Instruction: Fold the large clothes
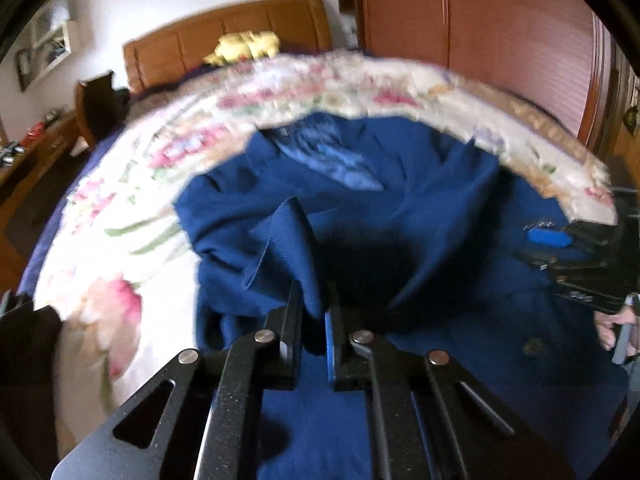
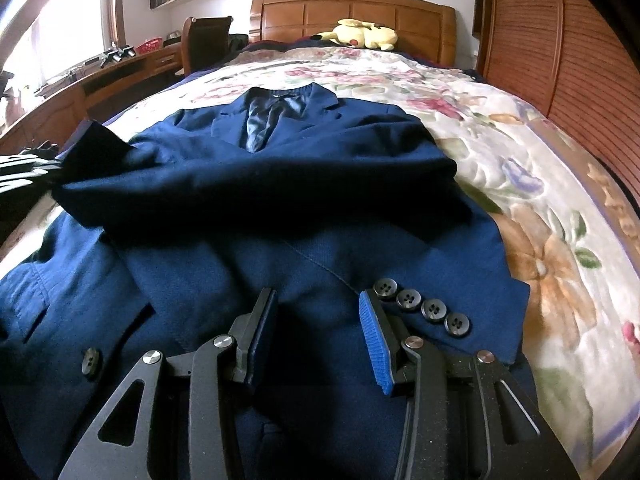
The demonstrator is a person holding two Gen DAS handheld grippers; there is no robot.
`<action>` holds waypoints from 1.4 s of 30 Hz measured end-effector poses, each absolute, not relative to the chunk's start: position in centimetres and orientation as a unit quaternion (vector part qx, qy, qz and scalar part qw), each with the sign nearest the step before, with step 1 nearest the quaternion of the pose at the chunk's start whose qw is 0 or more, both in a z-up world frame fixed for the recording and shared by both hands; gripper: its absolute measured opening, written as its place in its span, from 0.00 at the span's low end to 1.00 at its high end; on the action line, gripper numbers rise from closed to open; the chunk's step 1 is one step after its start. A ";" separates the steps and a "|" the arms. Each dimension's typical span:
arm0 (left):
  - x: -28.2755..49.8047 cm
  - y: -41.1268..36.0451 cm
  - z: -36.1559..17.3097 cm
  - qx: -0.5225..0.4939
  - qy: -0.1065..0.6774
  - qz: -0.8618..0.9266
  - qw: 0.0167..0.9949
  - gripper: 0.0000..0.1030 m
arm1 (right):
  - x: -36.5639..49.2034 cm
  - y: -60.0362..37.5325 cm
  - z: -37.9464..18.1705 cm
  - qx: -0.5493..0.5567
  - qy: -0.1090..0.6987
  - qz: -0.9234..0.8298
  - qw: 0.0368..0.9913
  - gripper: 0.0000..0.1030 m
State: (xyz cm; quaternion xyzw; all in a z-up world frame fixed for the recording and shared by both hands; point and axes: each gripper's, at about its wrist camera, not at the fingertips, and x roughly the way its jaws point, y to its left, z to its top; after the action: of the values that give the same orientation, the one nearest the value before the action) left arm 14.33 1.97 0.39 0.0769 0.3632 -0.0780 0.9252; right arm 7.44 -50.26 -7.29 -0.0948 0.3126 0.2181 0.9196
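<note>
A navy blue suit jacket (image 2: 280, 168) lies front-up on a floral bedspread (image 2: 540, 208), collar toward the headboard. My left gripper (image 1: 314, 312) is shut on a fold of the jacket's sleeve cloth (image 1: 296, 240) and holds it raised over the jacket (image 1: 440, 208); in the right wrist view that sleeve (image 2: 96, 140) is lifted at the left. My right gripper (image 2: 316, 312) is open and empty, low over the jacket's lower front, next to the other sleeve's cuff with several dark buttons (image 2: 422, 306). The right gripper also shows in the left wrist view (image 1: 568, 240).
A wooden headboard (image 2: 352, 12) with a yellow plush toy (image 2: 364, 34) stands at the bed's far end. A wooden wardrobe (image 2: 560, 40) runs along the right side. A desk (image 2: 100, 76) and chair (image 2: 206, 40) stand at the left.
</note>
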 end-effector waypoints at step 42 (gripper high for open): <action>-3.0 6.4 1.4 0.037 0.282 -0.067 0.956 0.80 | -1.3 -55.7 -4.0 -0.095 0.267 0.198 0.938 0.43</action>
State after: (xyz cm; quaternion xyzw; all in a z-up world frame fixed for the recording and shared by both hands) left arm -3.04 6.43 1.35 0.0365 0.2823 -0.0665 0.9563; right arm -1.33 -55.71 -3.96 -0.0952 0.2666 0.1981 0.9384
